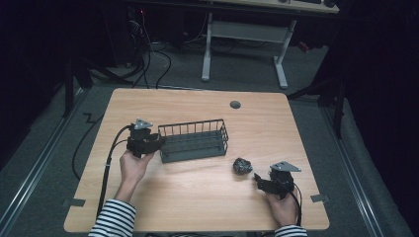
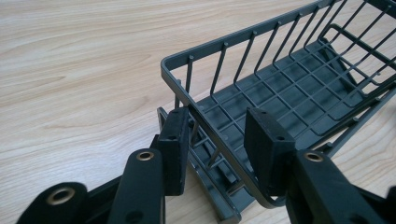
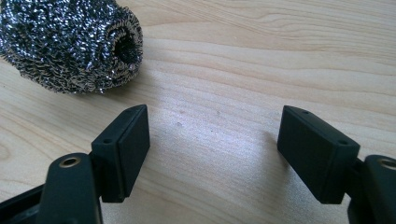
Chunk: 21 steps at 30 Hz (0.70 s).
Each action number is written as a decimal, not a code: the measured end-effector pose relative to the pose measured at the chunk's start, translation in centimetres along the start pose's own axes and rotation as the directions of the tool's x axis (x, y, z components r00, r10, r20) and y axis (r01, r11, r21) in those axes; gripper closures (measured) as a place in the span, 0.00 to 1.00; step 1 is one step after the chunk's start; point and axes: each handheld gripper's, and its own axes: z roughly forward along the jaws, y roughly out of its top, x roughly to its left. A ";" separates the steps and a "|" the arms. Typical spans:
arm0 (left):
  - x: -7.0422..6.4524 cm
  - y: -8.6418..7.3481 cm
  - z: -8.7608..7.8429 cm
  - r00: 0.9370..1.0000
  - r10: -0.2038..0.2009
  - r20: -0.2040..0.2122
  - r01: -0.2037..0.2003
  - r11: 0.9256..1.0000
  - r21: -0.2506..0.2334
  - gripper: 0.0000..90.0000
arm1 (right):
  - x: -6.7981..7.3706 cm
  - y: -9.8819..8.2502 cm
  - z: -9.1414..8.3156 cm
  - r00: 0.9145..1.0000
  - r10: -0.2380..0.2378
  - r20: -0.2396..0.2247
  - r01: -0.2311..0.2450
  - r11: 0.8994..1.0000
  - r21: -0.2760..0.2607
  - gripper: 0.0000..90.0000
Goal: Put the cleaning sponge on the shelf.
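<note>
A dark grey wire basket [image 1: 193,140] stands in the middle of the wooden table [image 1: 197,197]. My left gripper [image 1: 159,143] is at its left end. In the left gripper view that gripper [image 2: 219,116] is open and straddles the corner of the basket [image 2: 280,79]: one pad is outside the end wall, the other inside, and the rim wire runs between them with a gap. A steel-wool scourer [image 1: 242,166] lies to the right of the basket. My right gripper [image 1: 258,178] is open just behind it. In the right gripper view the scourer [image 3: 70,42] lies ahead and left of the gripper [image 3: 212,112], with bare wood between the jaws.
A round cable hole [image 1: 235,104] sits near the table's far edge. A white-legged desk [image 1: 244,44] stands beyond on the grey floor, with cables [image 1: 148,59] to its left. The left gripper's cable [image 1: 106,168] trails off the table's left front.
</note>
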 end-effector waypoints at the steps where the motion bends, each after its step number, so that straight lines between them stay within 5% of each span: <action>1: 0.0 0.0 0.0 1.000 0.000 0.000 0.000 1.000 0.000 0.68 | 0.0 0.0 0.0 1.000 0.000 0.000 0.000 1.000 0.000 0.28; 21: -2.7 0.8 1.5 0.999 0.040 0.027 -0.041 0.999 0.021 0.67 | 0.0 0.0 0.0 1.000 -0.002 -0.002 0.002 1.000 -0.001 0.28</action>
